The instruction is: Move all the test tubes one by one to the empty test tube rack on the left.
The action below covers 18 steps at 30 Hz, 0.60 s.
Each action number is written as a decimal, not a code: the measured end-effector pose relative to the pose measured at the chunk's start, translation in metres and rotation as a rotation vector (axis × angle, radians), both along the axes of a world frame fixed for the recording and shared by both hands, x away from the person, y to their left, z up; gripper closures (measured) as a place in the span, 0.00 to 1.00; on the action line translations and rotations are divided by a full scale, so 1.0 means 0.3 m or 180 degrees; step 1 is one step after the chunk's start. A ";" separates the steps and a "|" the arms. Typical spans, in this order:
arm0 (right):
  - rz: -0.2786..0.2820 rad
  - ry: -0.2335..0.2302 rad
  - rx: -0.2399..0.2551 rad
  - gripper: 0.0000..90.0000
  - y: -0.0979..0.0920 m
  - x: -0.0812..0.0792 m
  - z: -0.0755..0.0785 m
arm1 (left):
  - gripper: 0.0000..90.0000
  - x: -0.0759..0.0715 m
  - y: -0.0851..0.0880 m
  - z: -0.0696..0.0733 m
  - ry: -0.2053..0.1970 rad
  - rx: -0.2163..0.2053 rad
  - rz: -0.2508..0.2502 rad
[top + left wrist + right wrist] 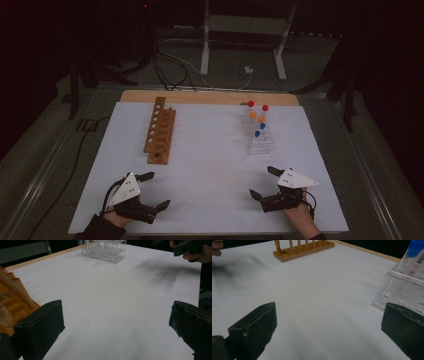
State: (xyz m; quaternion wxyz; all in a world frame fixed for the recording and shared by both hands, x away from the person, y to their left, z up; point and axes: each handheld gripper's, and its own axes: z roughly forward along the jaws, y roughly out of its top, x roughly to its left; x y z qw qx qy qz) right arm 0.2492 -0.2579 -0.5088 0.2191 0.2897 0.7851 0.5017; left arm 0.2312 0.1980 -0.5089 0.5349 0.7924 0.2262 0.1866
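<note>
- At the lower left of the high view, the left hand-held gripper [152, 190] rests low over the white bench [210, 165], its jaws spread wide with nothing between them.
- At the lower right, the right hand-held gripper [264, 183] sits likewise, jaws wide apart and empty.
- Just beyond the left hand-held gripper, toward the upper left of the bench, stands the wooden rack [161, 131], its long side running away from the person; in the left gripper view its dowels [21, 291] rise close beside the left jaw.
- Near the right hand-held gripper, at the upper right of the bench, stands the clear tube rack [257, 137], holding tubes with red, orange and blue caps; the two racks are well apart.
</note>
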 end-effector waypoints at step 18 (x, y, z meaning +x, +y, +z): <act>0.0109 0.0247 -0.0199 0.00 0.026 -0.004 0.009 | 0.01 0.002 0.002 0.007 -0.0007 -0.0077 -0.0031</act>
